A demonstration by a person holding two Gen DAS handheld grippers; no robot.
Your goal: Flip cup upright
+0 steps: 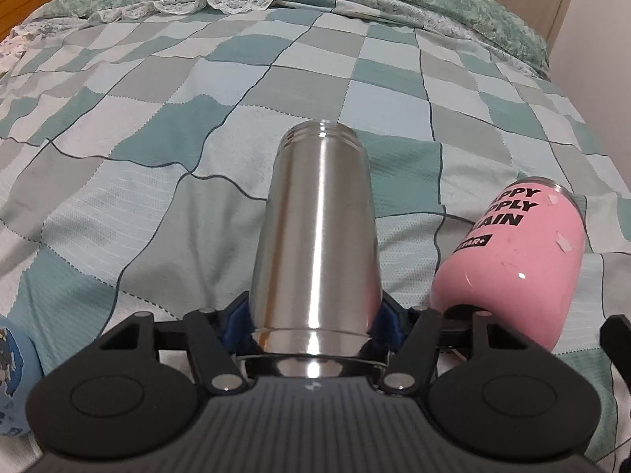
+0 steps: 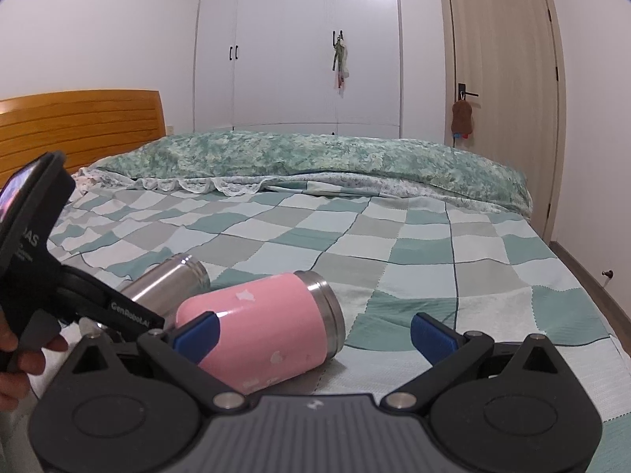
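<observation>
Left gripper point(image 1: 315, 317): blue-padded fingers point(image 1: 232, 325) closed against both sides of the base end of a bare stainless-steel cup point(image 1: 317, 236), cylindrical, threaded at the mouth. Cup points straight away from the camera along the finger axis, mouth end farthest from the fingers, lying nearly level over the checked green, grey and pale-blue bedspread point(image 1: 157, 118). Whether its far end touches the cloth cannot be told from this view.

Right gripper point(image 2: 315, 333): blue-padded fingers point(image 2: 197, 333) spread wide, holding nothing. Pink cup with a steel rim point(image 2: 264, 323) lies on its side on the bedspread point(image 2: 434, 256) between the fingers, close against the left pad and well apart from the right one; contact with the left pad cannot be confirmed. Steel mouth faces up and to the right in the frame.

Relative layout: in the left wrist view the pink cup point(image 1: 516, 256), black lettering on its wall, lies just right of the steel cup. In the right wrist view the steel cup point(image 2: 169, 282) sits behind and left of the pink one, with the black body of the left gripper point(image 2: 51, 283) on it and a hand point(image 2: 15, 358) at the frame edge.

Outward: mottled green quilt point(image 2: 315, 157) bunched across the far side of the bed, wooden headboard point(image 2: 79, 126), white wardrobe point(image 2: 295, 39), pale door point(image 2: 504, 79).
</observation>
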